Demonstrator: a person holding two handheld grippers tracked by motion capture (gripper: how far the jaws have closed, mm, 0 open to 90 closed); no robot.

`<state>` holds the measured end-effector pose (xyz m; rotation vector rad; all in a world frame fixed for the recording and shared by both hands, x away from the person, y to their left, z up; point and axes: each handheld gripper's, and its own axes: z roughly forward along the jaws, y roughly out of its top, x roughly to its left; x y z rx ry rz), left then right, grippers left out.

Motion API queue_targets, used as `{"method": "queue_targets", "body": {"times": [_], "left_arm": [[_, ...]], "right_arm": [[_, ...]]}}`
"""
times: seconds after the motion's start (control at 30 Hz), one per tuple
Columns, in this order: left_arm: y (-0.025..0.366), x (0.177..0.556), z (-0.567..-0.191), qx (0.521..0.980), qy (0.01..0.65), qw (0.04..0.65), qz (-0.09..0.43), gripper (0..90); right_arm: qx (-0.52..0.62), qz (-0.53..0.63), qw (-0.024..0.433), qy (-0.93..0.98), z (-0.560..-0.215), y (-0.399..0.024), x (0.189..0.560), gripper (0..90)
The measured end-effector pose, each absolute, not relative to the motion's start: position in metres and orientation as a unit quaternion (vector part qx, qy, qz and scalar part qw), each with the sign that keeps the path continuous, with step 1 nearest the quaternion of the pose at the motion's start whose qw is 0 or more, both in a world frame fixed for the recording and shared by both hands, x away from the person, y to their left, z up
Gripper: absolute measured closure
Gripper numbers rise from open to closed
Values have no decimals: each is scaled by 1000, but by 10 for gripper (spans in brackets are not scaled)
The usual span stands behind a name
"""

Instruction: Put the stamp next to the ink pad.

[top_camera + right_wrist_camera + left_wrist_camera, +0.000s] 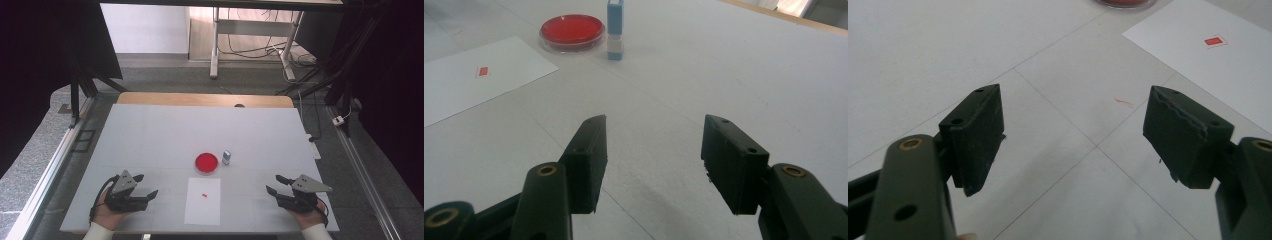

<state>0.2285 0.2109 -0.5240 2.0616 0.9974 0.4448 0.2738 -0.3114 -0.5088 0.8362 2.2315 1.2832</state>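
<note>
Starting from the near left of the table [150, 130], the left gripper [145, 187] rests low over bare tabletop with its jaws wide apart and nothing between them; judging by where it points, it would do best to wait there until a second hold is needed. Right of it lies the white sheet [202, 201] with a small red mark [205, 194] in its middle, and just beyond the sheet's far edge sits the red dish [206, 163], with the small blue-and-white block [226, 157] standing upright just beside it on the right. At the near right, the right gripper [274, 184] also holds nothing, jaws parted and aimed toward the dish and block; a slow, level approach centred on the block should avoid tipping it.
</note>
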Motion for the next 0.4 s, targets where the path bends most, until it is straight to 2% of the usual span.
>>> {"method": "queue_targets", "body": {"times": [0.4], "left_arm": [[211,229,-525,813,394,391,176,246]], "right_arm": [[299,459,218,808,-509,-310,274,435]]}}
